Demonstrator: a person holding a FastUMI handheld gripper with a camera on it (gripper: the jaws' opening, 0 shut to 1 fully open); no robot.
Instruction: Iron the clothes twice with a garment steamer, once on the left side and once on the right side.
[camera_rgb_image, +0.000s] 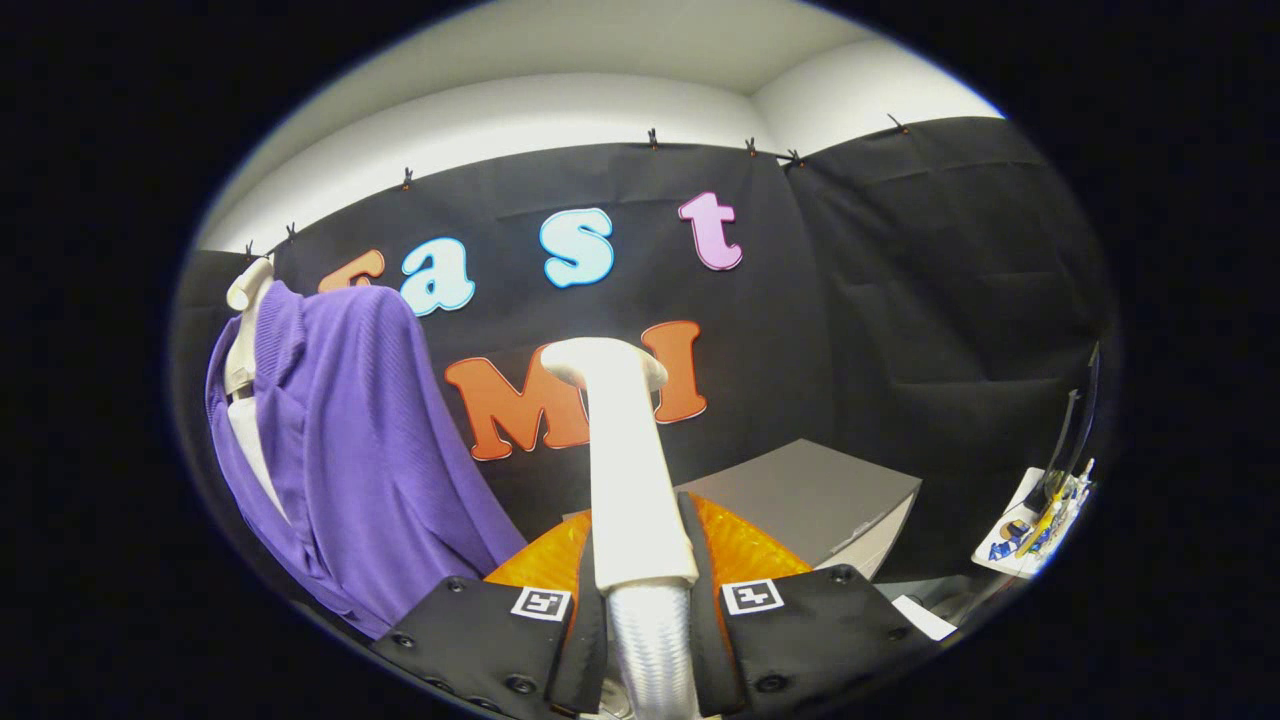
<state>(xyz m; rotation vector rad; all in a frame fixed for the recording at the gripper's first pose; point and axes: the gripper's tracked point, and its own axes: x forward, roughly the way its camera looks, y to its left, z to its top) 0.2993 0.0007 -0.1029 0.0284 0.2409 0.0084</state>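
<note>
My gripper (640, 585) is shut on the white steamer wand (625, 470); both fingers press its handle just above the ribbed grey hose (655, 650). The wand stands upright between the fingers, and its flat head (603, 362) tops it, turned away from me. A purple garment (350, 460) hangs on a pale mannequin (243, 330) to the left of the wand, a short gap away from it. The steamer head does not touch the cloth.
A grey box (810, 495) sits beyond the fingers to the right. An orange ribbed object (740, 550) lies just behind the fingers. A white sheet with small coloured items (1035, 525) lies far right.
</note>
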